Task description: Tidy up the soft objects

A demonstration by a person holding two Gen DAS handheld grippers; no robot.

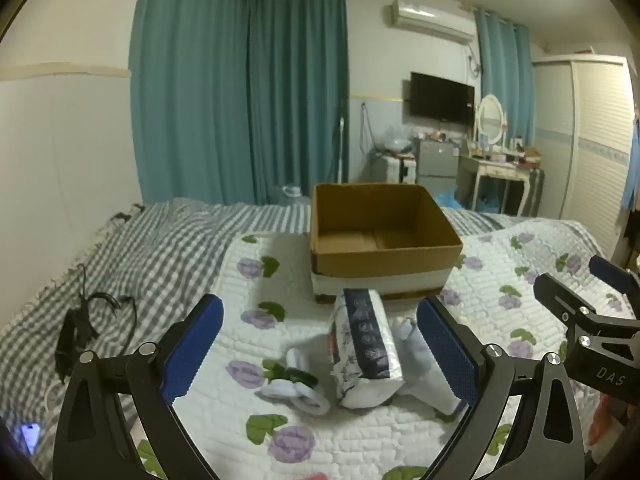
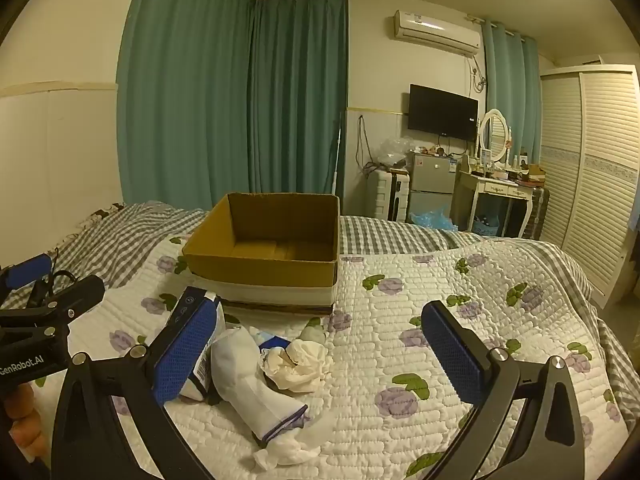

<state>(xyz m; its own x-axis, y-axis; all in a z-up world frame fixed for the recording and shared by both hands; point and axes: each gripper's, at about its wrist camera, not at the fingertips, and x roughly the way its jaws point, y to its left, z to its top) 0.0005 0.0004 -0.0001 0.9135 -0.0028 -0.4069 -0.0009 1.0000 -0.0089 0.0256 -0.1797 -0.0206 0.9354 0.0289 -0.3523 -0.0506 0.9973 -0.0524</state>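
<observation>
An open, empty cardboard box (image 1: 384, 236) (image 2: 268, 240) stands on the floral quilt. In front of it lies a wrapped tissue pack (image 1: 364, 348) (image 2: 200, 344), with rolled white socks (image 1: 296, 384) at its left and a white sock (image 2: 248, 384) and crumpled cream cloth (image 2: 296, 364) at its right. My left gripper (image 1: 320, 348) is open, its fingers either side of the pack. My right gripper (image 2: 320, 356) is open above the sock and cloth; it also shows at the right edge of the left wrist view (image 1: 588, 300).
The floral quilt (image 2: 460, 300) covers a grey checked bedsheet (image 1: 152, 248). A black cable (image 1: 88, 320) lies at the bed's left. A lit phone (image 1: 28, 436) lies at the lower left. A dresser (image 2: 500, 192), fridge and wardrobe (image 2: 592, 168) stand beyond the bed.
</observation>
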